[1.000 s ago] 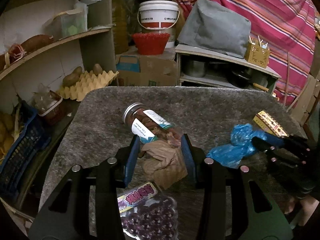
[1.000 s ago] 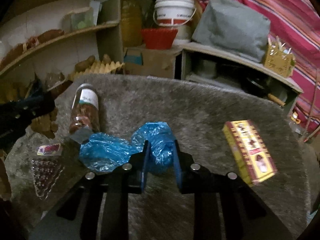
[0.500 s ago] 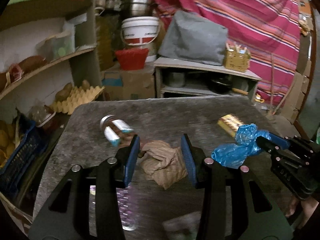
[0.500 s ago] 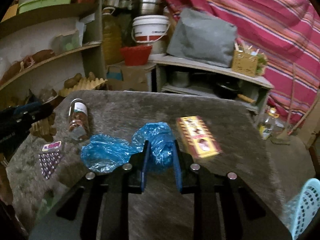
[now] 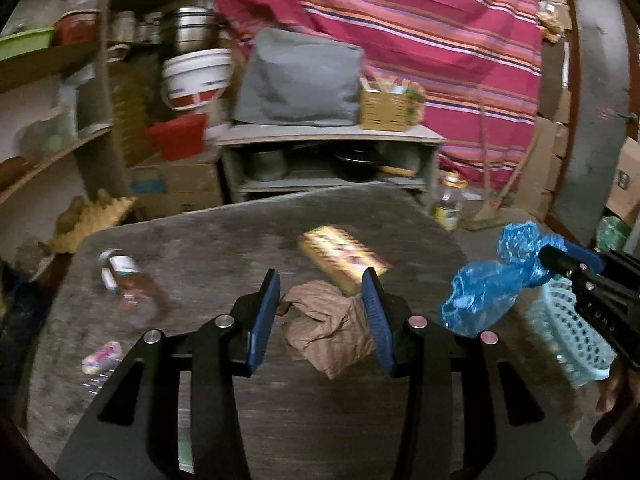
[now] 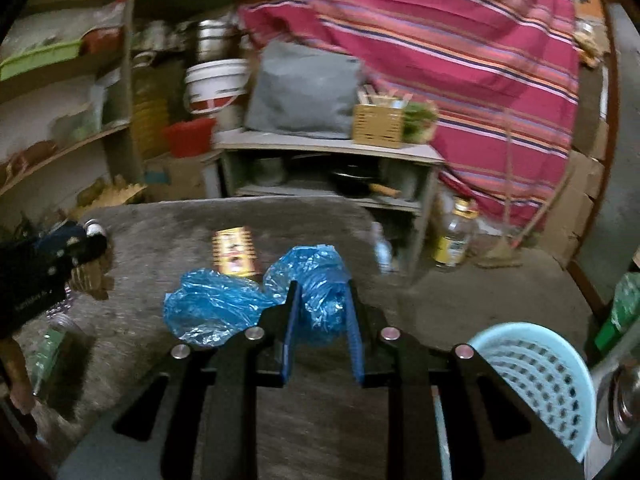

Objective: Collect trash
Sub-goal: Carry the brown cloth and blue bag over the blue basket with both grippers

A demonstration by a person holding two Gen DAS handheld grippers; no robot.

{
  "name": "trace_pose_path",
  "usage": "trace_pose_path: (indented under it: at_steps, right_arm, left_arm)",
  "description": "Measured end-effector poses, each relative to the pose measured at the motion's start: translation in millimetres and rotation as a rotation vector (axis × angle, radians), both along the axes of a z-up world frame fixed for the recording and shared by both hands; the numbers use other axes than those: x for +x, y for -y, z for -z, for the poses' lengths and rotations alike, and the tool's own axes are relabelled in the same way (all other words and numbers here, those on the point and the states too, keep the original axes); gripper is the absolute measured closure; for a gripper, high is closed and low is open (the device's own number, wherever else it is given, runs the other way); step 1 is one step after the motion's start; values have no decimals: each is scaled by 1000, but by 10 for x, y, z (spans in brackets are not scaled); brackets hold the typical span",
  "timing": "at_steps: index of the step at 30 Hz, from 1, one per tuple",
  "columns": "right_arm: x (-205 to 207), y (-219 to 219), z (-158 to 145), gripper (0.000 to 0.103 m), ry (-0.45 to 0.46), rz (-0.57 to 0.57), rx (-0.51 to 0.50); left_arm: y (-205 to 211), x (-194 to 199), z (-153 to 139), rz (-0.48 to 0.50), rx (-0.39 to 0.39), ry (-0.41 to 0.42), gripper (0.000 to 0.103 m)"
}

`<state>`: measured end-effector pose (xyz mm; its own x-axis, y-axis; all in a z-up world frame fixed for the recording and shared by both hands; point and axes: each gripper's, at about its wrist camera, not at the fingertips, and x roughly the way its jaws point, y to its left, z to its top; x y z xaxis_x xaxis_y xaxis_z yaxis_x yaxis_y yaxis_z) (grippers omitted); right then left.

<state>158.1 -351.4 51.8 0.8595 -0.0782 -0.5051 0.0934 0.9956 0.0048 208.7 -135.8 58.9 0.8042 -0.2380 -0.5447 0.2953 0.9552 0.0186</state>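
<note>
Carrying trash in both hands now: the left gripper is clamped on a crumpled brown paper bag, its blue pads pinching either side, and the right gripper is squeezed tight on one lobe of a blue plastic bag, the other lobe hanging loose out to the left of the fingers. Both loads look lifted clear of the grey-covered table, and the pale blue basket sits low beyond the table's right edge, just under the right gripper's side, so it looks like the drop is coming. Left behind on the table are a yellow box near the middle, a jar lying on its side toward the left edge, and a small purple packet at the near left. Here's the worry: the blue bag is slippery film held by only one bunch, so a quick swing could let it slide free short of the basket. The paper bag, light and stiff, could catch the basket rim and tumble onto the floor if it is released too far out.
</note>
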Motion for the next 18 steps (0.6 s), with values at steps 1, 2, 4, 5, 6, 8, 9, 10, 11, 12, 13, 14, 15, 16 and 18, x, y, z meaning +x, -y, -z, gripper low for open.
trace_pose_path:
  at_steps: [1, 2, 4, 5, 6, 8, 9, 10, 11, 12, 13, 14, 15, 16, 18]
  right_arm:
    - [-41, 91, -5, 81, 2, 13, 4]
    - [-117, 257, -16, 81, 4, 36, 11]
    - [-211, 450, -26, 81, 7, 68, 15]
    - [-281, 582, -27, 81, 6, 95, 9]
    - [-352, 709, -20, 81, 4, 123, 1]
    - [-499, 977, 8, 81, -1, 175, 15]
    - [-561, 1111, 28, 81, -5, 197, 32]
    - [-601, 1187, 35, 81, -9, 211, 38]
    - [-676, 1350, 69, 81, -19, 244, 38]
    - [-733, 1460, 94, 81, -25, 269, 31]
    - [-791, 1568, 120, 81, -31, 291, 28]
    - [-847, 1663, 148, 81, -35, 306, 31]
    - [-919, 1783, 176, 81, -39, 326, 40]
    - [-963, 1864, 189, 81, -42, 339, 46]
    - [-1089, 2059, 243, 81, -51, 376, 51]
  left_arm:
    - [104, -24, 14, 13, 1, -3, 62]
    - [292, -61, 32, 38, 3, -5, 61]
    - [521, -98, 51, 66, -1, -6, 61]
    - [676, -130, 66, 89, -8, -10, 61]
    - [795, -162, 77, 105, -12, -13, 61]
    - [1068, -225, 110, 144, -22, -19, 61]
    - [1210, -258, 129, 165, -29, -23, 61]
    - [1352, -289, 150, 186, -33, -30, 61]
    - [1470, -312, 172, 203, -33, -36, 61]
    - [1608, -344, 192, 223, -32, -41, 61]
    - [1715, -373, 206, 237, -30, -43, 61]
    - [1883, -426, 227, 260, -28, -45, 61]
    - [1998, -458, 238, 278, -28, -50, 61]
    - [2090, -481, 249, 295, -28, -55, 61]
    - [2349, -577, 276, 337, -31, -51, 61]
